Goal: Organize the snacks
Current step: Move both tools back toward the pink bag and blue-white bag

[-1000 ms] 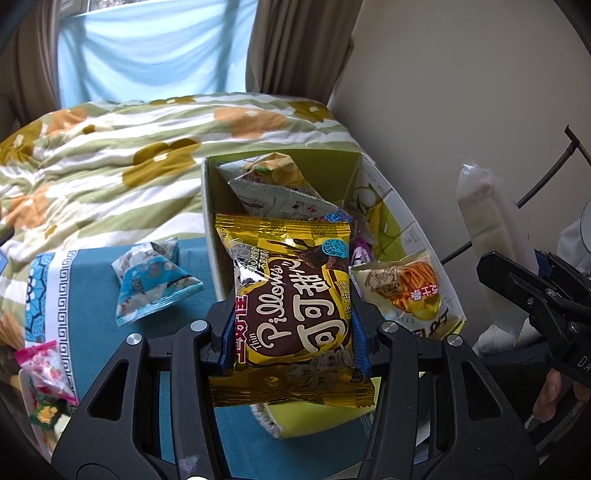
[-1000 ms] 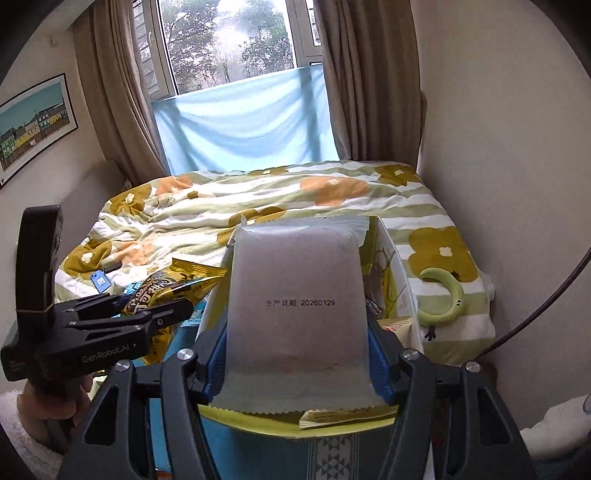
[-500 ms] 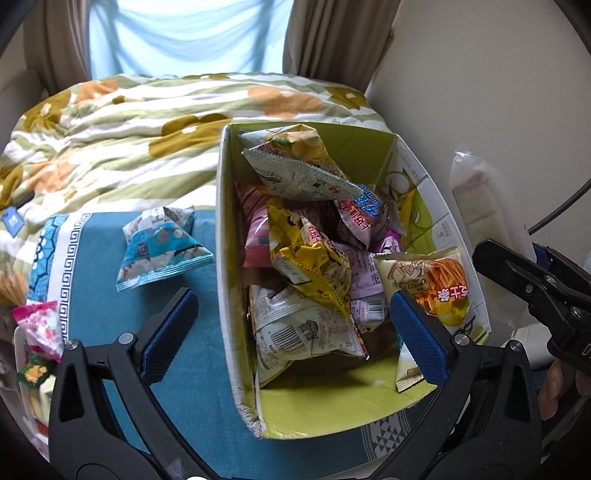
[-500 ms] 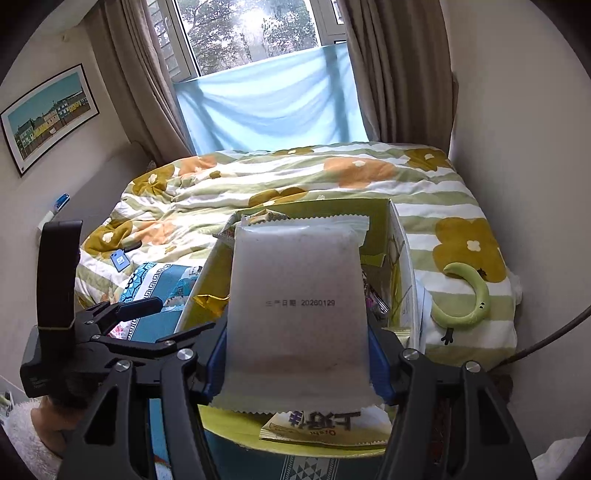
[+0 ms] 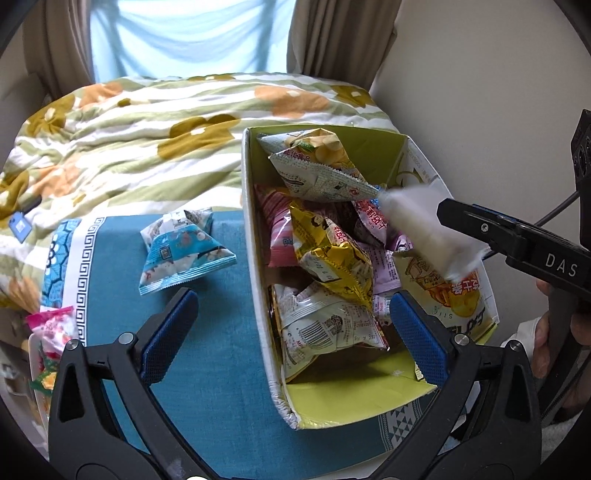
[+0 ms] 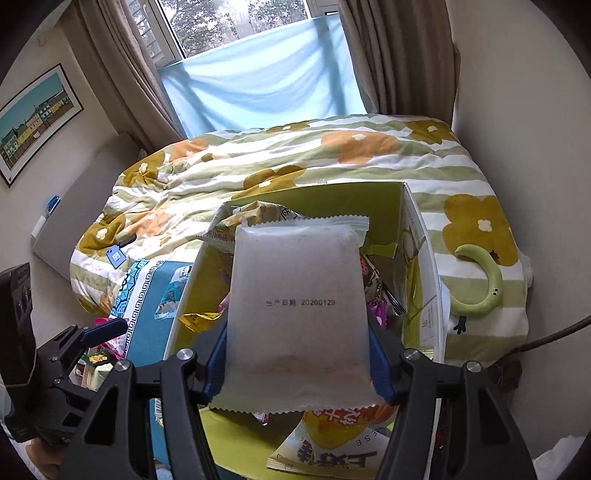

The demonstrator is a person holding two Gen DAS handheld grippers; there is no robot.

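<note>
Right gripper (image 6: 297, 363) pinches a white packet (image 6: 297, 306) above the box (image 6: 424, 258). Left gripper (image 5: 291, 328) spread wide, empty, box rim (image 5: 255, 258) between its fingers; blue packet (image 5: 184, 251) ahead-left.

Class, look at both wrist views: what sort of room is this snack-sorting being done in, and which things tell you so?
Most likely a bedroom in a home. A bed with a flowered duvet fills the middle, curtains frame a window behind it, and a framed picture hangs on the wall.
</note>
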